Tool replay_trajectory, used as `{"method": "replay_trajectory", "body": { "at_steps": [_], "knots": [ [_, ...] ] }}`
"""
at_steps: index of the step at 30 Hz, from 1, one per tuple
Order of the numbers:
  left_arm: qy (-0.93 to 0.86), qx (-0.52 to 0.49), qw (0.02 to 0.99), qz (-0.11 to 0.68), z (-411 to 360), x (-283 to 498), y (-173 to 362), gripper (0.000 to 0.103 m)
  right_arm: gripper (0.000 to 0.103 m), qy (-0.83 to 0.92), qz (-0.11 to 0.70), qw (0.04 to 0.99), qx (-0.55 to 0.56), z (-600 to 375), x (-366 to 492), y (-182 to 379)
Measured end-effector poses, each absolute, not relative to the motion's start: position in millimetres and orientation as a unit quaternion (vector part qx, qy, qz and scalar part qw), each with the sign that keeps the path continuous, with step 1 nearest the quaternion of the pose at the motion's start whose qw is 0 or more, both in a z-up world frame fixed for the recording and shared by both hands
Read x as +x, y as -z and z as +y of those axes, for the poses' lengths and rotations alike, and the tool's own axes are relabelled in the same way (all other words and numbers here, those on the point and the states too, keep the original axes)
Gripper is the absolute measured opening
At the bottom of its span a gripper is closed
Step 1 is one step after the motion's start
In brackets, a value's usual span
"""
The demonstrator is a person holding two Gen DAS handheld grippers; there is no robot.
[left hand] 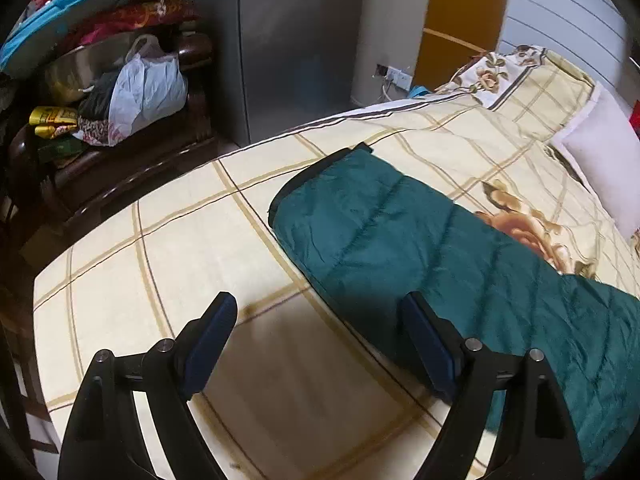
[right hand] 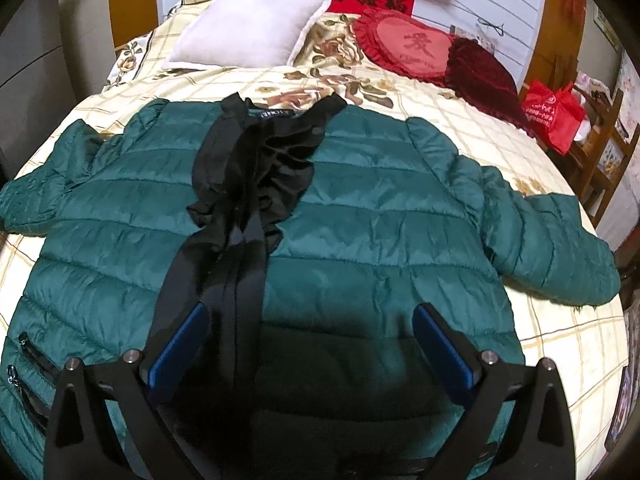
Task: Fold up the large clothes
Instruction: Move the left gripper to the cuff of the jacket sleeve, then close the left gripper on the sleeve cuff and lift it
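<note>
Jacket: the green padded jacket [right hand: 360, 208] lies flat and face up in the middle of the bed [right hand: 560, 344], collar toward the head edge, hem toward the foot edge. It is spread like this so that the folds can be made one after another.
Sleeves: both are stretched out to the sides. The left sleeve [left hand: 400, 224] reaches toward the left edge of the bed, the right sleeve [right hand: 552, 236] toward the right edge. Neither is folded in yet, so I judge the folding has not really begun.
Black front strip: a black ruffled band [right hand: 240, 200] runs from the collar down the middle of the jacket.
Left gripper: the left gripper [left hand: 320, 344] hangs over the bare bedcover just beside the left sleeve, fingers wide apart and holding nothing. Probably it is placed here to take this sleeve.
Right gripper: the right gripper [right hand: 312, 344] hovers over the lower part of the jacket body, near the hem. Its jaws are also spread and nothing is between them.
Pillows: a white pillow [right hand: 248, 32] and a red heart cushion [right hand: 408, 48] rest at the head edge, well apart from the jacket, so they do not disturb the work.
Handling: the padded cloth looks slippery and thick; a fold may spring back.
</note>
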State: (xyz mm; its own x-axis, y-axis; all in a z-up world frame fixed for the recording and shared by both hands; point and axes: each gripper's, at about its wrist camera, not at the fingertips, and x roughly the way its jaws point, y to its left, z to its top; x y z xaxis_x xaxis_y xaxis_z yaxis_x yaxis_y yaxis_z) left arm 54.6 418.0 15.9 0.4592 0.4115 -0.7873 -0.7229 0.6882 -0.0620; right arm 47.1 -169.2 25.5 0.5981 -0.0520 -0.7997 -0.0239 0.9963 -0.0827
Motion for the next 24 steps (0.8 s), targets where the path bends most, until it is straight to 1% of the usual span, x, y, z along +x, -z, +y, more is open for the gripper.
{"method": "replay_trajectory", "body": {
  "at_steps": [5,11,13,15,24],
  "knots": [
    [-0.343,-0.196,0.832,0.390,425.8,64.1,-13.1,0.056,0.103,0.006,0.450,0.892,-0.049,-164.1,49.2,-24.3],
    [-0.326,-0.217,0.832,0.392,434.8,78.1,-8.9,0.056,0.103,0.000,0.450,0.891,-0.053,-156.5,52.7,-23.2],
    [-0.319,-0.233,0.830,0.393,438.9,82.0,-6.4,0.053,0.103,0.000,0.452,0.890,-0.059,-154.0,56.4,-21.0],
    [-0.315,-0.244,0.827,0.396,442.5,85.4,-3.8,0.046,0.103,-0.001,0.452,0.890,-0.061,-152.9,60.6,-18.7],
    [-0.309,-0.261,0.825,0.395,444.6,95.7,1.7,0.045,0.103,0.009,0.452,0.892,-0.029,-153.1,83.4,-14.1]
  ]
}}
